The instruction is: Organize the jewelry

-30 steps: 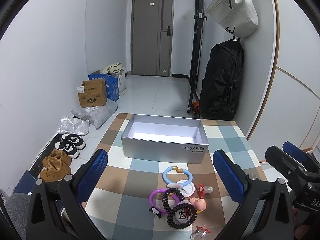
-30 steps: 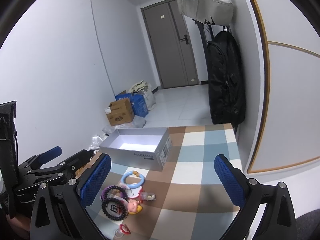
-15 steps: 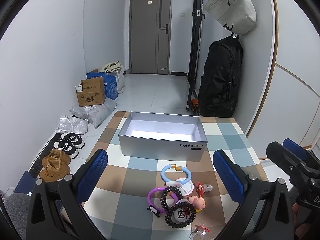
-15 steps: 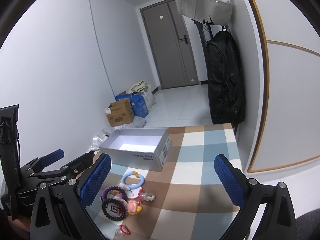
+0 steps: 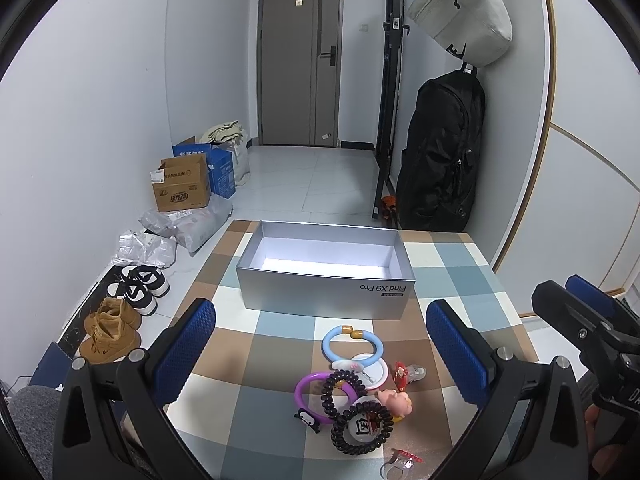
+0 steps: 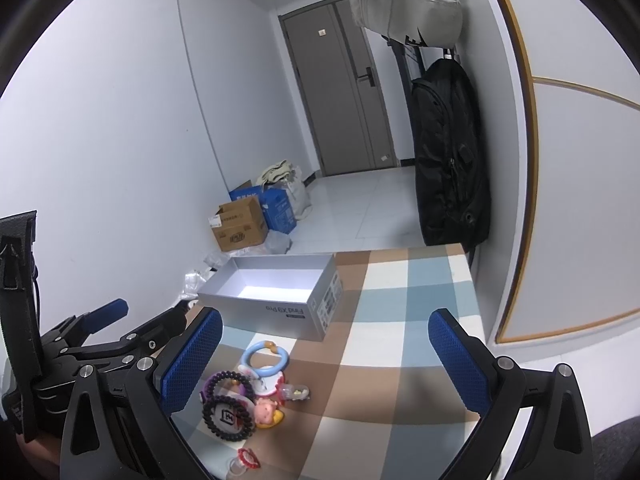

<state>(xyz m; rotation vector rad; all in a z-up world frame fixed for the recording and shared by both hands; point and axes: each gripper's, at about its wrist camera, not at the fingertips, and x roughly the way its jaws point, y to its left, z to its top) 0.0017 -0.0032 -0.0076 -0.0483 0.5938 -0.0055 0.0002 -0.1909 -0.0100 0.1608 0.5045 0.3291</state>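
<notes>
An open silver box point(image 5: 325, 276) stands at the far side of the checkered table point(image 5: 248, 396); it also shows in the right wrist view point(image 6: 272, 300). In front of it lies a jewelry pile: a light blue bracelet point(image 5: 353, 343), a purple ring point(image 5: 320, 392), a black coil bracelet point(image 5: 362, 428) and a small pink doll charm point(image 5: 396, 402). The pile shows in the right wrist view point(image 6: 244, 392) too. My left gripper point(image 5: 320, 356) is open and empty above the pile. My right gripper point(image 6: 326, 364) is open and empty, to the right of the pile.
A black backpack point(image 5: 440, 160) and a grey bag point(image 5: 460, 12) hang on the right wall. Cardboard boxes point(image 5: 180, 184), plastic bags and shoes point(image 5: 120, 320) lie on the floor to the left. A red hair clip point(image 5: 404, 460) lies at the near table edge.
Both grippers have drifted only slightly; the left view has risen and pulled back a little. Nothing on the table has moved.
</notes>
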